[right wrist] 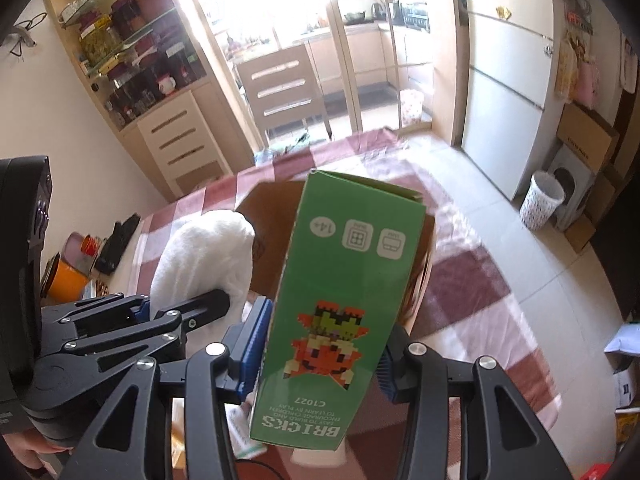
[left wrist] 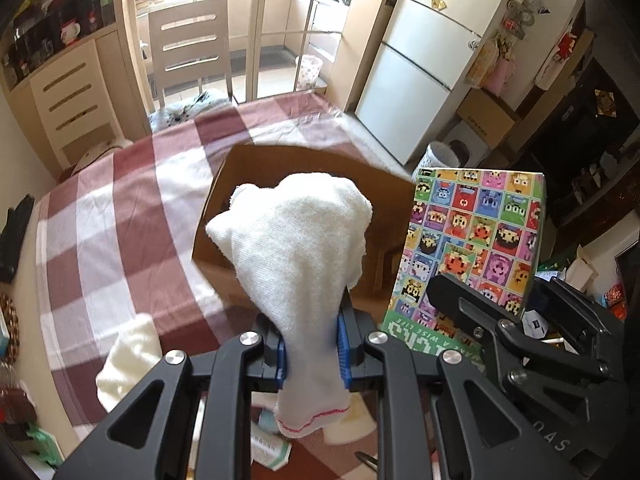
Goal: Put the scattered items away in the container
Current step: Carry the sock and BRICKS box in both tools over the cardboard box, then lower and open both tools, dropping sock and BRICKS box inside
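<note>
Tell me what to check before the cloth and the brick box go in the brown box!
1. Left gripper jaws pinch the white cloth: ok.
2. Right gripper jaws clamp the green bricks box: ok.
3. Cardboard box is open on top: ok.
4. Cloth hangs over the opening: ok.
5. Room inside for both: cannot tell, the inside is hidden.
6. Another white cloth waits on the checked tablecloth: not ok, more tidying left.

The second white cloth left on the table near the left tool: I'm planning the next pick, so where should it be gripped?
Pinch the bunched upper fold of the white cloth from above; it lies crumpled and soft on the checked tablecloth, with no rigid edge.
</note>
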Available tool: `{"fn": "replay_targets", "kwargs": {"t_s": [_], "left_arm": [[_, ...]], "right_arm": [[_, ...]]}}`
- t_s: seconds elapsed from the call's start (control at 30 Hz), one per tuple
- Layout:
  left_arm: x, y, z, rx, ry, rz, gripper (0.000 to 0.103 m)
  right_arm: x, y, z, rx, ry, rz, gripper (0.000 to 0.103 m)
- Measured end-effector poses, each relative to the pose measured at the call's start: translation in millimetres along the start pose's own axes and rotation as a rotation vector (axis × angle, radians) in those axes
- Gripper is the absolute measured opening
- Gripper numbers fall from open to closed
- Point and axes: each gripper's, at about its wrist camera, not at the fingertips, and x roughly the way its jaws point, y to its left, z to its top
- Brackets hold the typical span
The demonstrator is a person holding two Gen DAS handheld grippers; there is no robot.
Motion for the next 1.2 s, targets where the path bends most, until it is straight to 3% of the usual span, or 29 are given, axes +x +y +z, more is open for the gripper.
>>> {"fn": "replay_targets", "kwargs": {"t_s": [0.23, 0.4, 0.7, 1.2], "left_arm": [[20, 9, 54, -0.021, -0.015, -0.016, 0.020], [51, 23, 78, -0.070, 0.011, -0.055, 0.020], [111, 34, 59, -0.081, 0.133, -0.035, 0.019], [160, 36, 48, -0.029, 0.230, 0.039, 0.019]], "right_arm": [[10, -7, 43, -0.010, -0.056, -0.035, 0.047], [40, -14, 59, -0.007, -0.029, -0.068, 0.047], [103, -25, 38, 0.004, 0.119, -0.085, 0.047], [149, -29, 26, -0.051, 0.258, -0.133, 0.047]]}}
